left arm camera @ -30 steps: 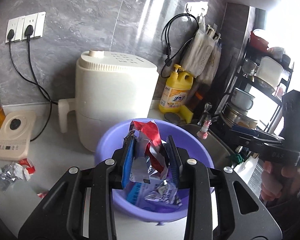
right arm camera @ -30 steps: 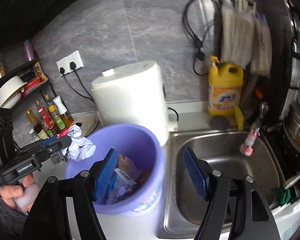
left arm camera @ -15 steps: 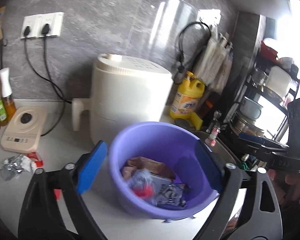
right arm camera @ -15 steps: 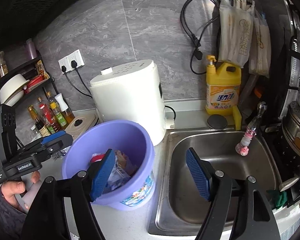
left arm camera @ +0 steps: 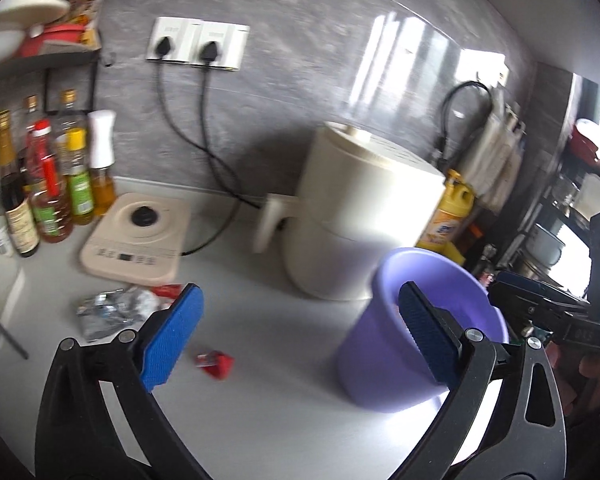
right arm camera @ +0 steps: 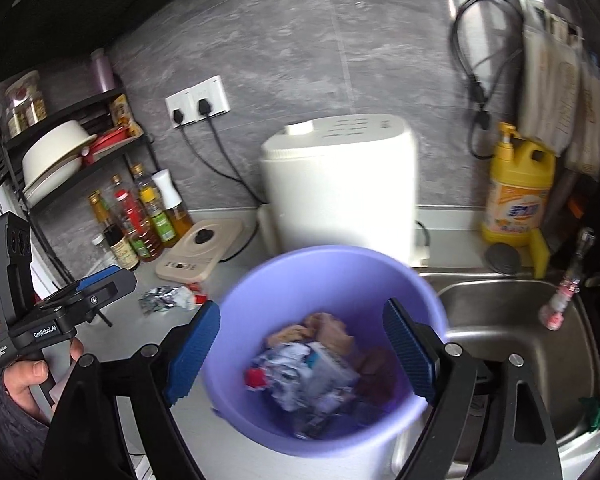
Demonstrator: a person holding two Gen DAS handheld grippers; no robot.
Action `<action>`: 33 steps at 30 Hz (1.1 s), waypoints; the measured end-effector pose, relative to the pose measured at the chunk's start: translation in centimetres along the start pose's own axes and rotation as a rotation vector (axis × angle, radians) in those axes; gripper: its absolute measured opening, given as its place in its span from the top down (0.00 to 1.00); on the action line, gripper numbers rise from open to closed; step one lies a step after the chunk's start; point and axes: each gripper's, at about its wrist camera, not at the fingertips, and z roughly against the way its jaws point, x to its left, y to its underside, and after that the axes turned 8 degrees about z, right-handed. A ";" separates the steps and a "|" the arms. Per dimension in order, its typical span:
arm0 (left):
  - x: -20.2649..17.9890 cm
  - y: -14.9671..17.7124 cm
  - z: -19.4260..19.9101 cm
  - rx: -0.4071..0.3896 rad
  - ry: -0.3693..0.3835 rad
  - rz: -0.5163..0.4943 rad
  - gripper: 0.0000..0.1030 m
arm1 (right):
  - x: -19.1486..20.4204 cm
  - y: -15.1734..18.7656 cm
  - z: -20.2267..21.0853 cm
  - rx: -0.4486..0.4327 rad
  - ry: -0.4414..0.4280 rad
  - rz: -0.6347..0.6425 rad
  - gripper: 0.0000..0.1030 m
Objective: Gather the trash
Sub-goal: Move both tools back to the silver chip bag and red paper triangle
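We hold both tongs empty. The left tongs are opening wide over the counter, aimed at scraps left to collect — a small red wrapper just below them and crumpled foil beyond their left pad, long axis across our view. The right tongs are opening above the upright purple bucket, where gathered trash lies.

— Left gripper?
— Jaws spreading wide, nothing between the blue pads, angled downward.
— Right gripper?
— Also opening, empty, tilted down; a hand grips the left handle.
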 end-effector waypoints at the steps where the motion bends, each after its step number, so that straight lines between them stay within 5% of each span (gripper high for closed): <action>1: 0.9 -0.1 0.3 -0.002 -0.010 0.008 0.06 | 0.8 -0.1 -0.4 0.004 -0.006 0.005 0.20; 13: 9.9 -0.7 3.1 -0.007 -0.076 0.068 0.06 | 8.4 -1.3 -5.0 0.047 -0.068 0.052 0.19; 33: 18.0 -1.9 -0.7 0.089 0.011 0.034 0.06 | 16.2 0.4 -12.5 0.155 -0.027 0.042 0.24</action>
